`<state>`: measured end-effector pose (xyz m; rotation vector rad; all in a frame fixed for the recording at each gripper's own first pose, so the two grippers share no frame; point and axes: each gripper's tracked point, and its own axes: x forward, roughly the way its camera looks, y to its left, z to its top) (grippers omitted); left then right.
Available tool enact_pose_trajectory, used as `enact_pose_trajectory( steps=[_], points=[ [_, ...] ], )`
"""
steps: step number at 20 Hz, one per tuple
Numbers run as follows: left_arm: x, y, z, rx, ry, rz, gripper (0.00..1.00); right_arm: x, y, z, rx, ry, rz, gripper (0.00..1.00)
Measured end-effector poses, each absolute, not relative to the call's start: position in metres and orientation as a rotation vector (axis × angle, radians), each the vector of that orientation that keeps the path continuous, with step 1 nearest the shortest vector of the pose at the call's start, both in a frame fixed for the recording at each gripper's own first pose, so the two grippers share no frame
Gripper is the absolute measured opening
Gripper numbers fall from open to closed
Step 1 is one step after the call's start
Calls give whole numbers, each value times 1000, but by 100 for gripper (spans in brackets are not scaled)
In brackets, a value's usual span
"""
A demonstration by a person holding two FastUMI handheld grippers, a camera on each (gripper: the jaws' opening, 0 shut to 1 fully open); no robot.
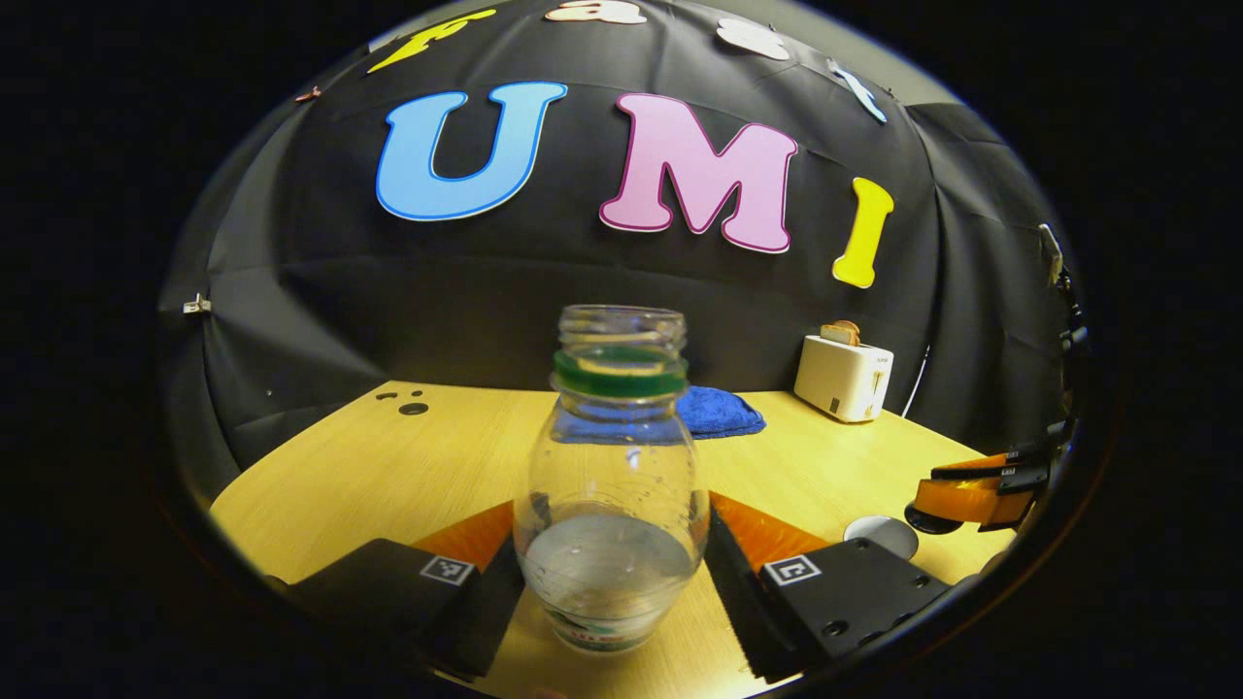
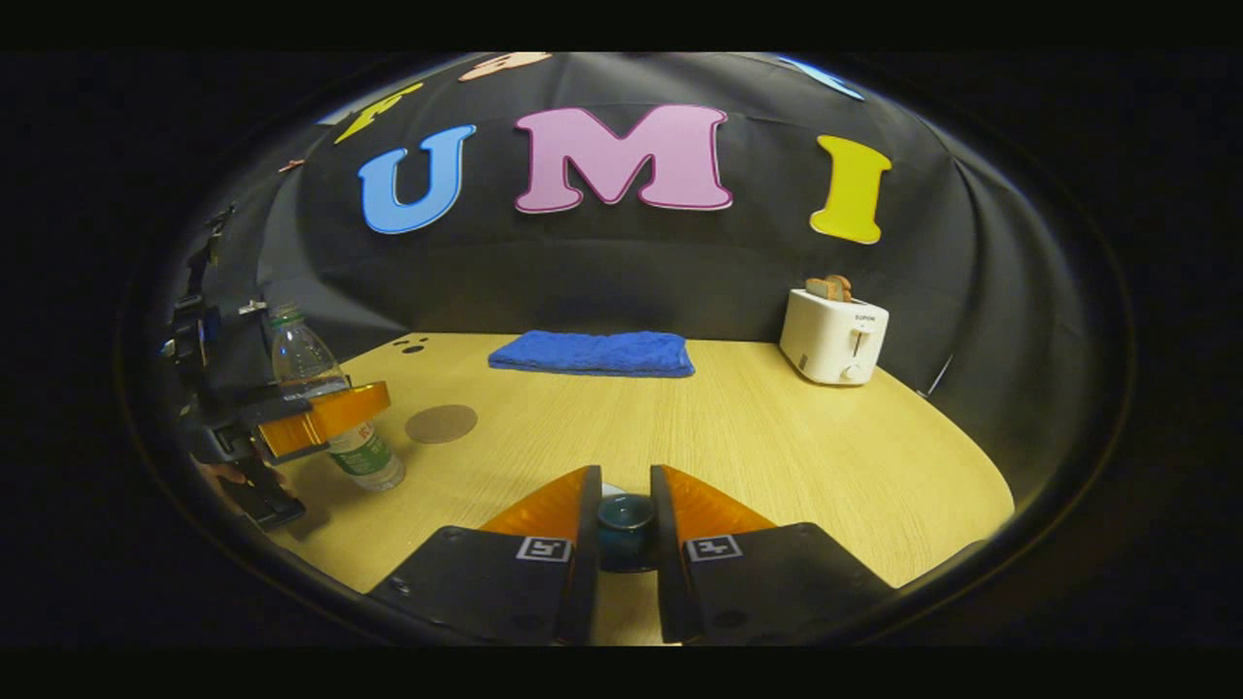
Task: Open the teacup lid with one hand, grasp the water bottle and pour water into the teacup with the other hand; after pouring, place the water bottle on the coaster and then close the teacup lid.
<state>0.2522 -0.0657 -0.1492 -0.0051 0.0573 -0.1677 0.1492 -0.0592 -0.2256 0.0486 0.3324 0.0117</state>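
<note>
A clear water bottle (image 1: pixel 614 437) with a green neck ring, no cap and a little water stands upright between my left gripper's (image 1: pixel 612 507) fingers, which press on both its sides. The right gripper view has the same bottle (image 2: pixel 303 361) at the far left, held by the left gripper (image 2: pixel 325 413). A brown round coaster (image 2: pixel 442 423) lies on the table just right of it. My right gripper (image 2: pixel 626 474) is shut on a dark teal lid knob (image 2: pixel 626 519). The cup under it is hidden. In the left gripper view the right gripper (image 1: pixel 971 497) hangs over a grey round thing (image 1: pixel 879 534).
The wooden table (image 2: pixel 777 447) carries a folded blue towel (image 2: pixel 592 352) at the back centre and a white toaster (image 2: pixel 833 335) with bread at the back right. A person's hand (image 2: pixel 228 476) holds the left gripper at the table's left edge.
</note>
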Motion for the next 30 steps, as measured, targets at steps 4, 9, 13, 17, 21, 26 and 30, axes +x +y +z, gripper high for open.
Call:
enact_pose_trajectory(
  steps=[4,9,13,17,21,26,30],
  points=[
    [256,-69,-154,73,60,-167,83,146,-63,-235,65,354,18,28],
    [258,-68,-162,80,82,-157,84,147,-70,-234,77,349,11,28],
    [254,-74,-165,98,95,-170,80,146,-80,-226,81,330,3,28],
    [253,-87,-163,371,115,-189,77,138,-102,-223,75,329,-14,28],
    [254,-103,-157,745,86,-222,76,127,-131,-223,87,329,-43,28],
    [268,-133,-164,1008,82,-258,76,110,-165,-236,122,351,-90,28],
    [269,-151,-175,1212,68,-286,76,101,-178,-234,120,342,-89,28]
  ],
)
